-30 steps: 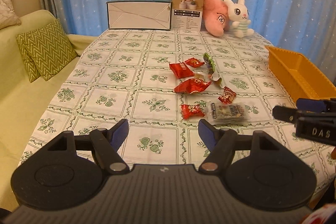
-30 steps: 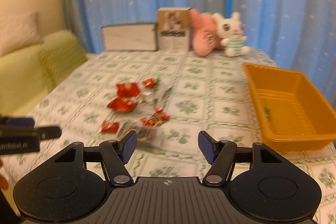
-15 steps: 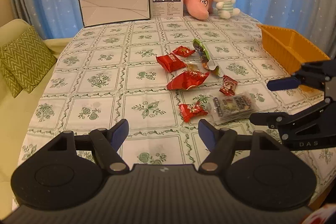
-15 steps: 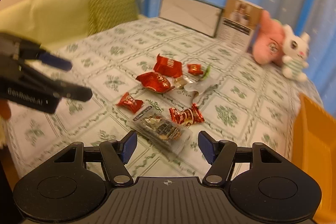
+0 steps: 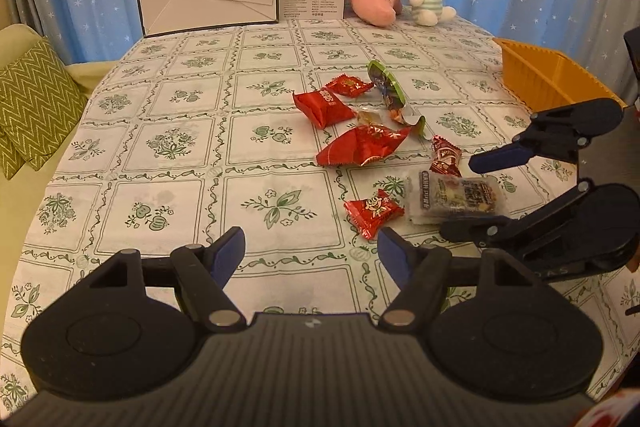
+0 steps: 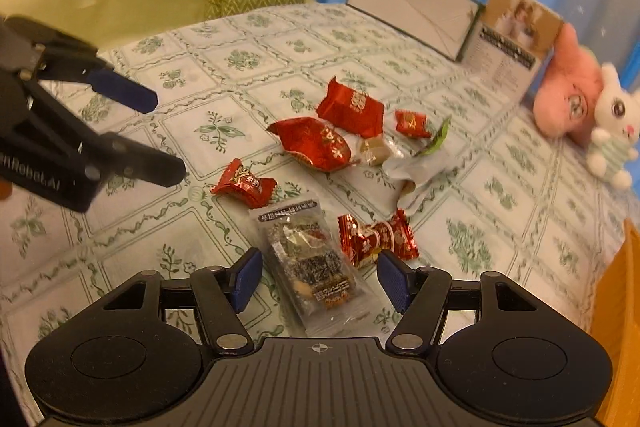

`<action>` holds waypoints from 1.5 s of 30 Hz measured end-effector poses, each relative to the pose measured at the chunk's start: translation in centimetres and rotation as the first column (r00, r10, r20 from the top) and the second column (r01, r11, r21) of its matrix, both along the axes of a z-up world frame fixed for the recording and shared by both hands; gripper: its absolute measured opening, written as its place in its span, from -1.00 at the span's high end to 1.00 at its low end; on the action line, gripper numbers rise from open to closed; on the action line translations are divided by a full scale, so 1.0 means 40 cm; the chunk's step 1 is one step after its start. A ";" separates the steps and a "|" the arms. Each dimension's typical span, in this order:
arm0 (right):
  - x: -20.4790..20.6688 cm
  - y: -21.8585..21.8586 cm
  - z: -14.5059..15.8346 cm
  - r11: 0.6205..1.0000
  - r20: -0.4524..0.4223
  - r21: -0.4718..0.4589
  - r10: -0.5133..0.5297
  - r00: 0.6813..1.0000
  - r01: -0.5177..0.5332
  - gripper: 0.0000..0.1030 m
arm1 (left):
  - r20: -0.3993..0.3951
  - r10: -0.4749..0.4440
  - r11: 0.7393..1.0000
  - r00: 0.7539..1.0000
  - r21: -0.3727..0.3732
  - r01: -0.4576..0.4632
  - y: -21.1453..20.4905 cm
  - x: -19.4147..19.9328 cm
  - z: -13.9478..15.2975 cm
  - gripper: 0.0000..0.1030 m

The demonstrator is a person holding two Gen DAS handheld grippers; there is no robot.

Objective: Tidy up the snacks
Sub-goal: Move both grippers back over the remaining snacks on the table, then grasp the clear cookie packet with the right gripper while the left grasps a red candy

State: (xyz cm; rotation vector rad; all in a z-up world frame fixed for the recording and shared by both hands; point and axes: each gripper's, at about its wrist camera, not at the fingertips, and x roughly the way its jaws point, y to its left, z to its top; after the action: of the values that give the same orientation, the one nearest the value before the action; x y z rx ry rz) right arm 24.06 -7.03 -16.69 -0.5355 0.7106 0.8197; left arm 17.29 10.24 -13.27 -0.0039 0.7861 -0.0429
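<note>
The right claw hung wide open and empty over the clear nut-bar packet; the left claw, equally open, held nothing. Red candy wrappers lay just beyond the packet on the counter. The orange basket showed no snacks, so sorting had apparently not begun.

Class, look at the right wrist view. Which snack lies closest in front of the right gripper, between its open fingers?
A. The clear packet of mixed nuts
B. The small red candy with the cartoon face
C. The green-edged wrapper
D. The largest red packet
A. In the right wrist view the clear packet of mixed nuts lies on the tablecloth directly ahead of the right gripper, framed by its spread blue fingers, which do not touch it.
</note>
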 end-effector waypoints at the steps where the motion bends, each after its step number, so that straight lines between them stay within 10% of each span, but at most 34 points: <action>1: -0.002 -0.001 0.003 1.000 -0.009 -0.005 -0.013 1.000 0.013 -0.23 | 0.001 0.003 1.000 1.000 -0.002 -0.003 0.000 0.000 0.000 -0.36; 18: -0.020 -0.026 0.026 0.911 -0.270 0.210 -0.294 0.917 0.354 0.01 | 0.026 0.039 0.999 0.999 -0.029 -0.038 0.011 -0.004 0.005 -0.35; 45: 0.042 -0.015 0.031 0.740 -0.334 0.269 -0.529 0.780 0.617 -0.01 | 0.041 0.081 0.995 0.996 -0.053 -0.078 0.035 0.007 -0.002 -0.34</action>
State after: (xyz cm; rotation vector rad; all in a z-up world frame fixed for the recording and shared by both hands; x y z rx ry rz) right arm 25.75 -7.62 -15.46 0.1425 0.8594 0.4022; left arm 17.57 11.64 -13.35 -0.0831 0.7405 0.0123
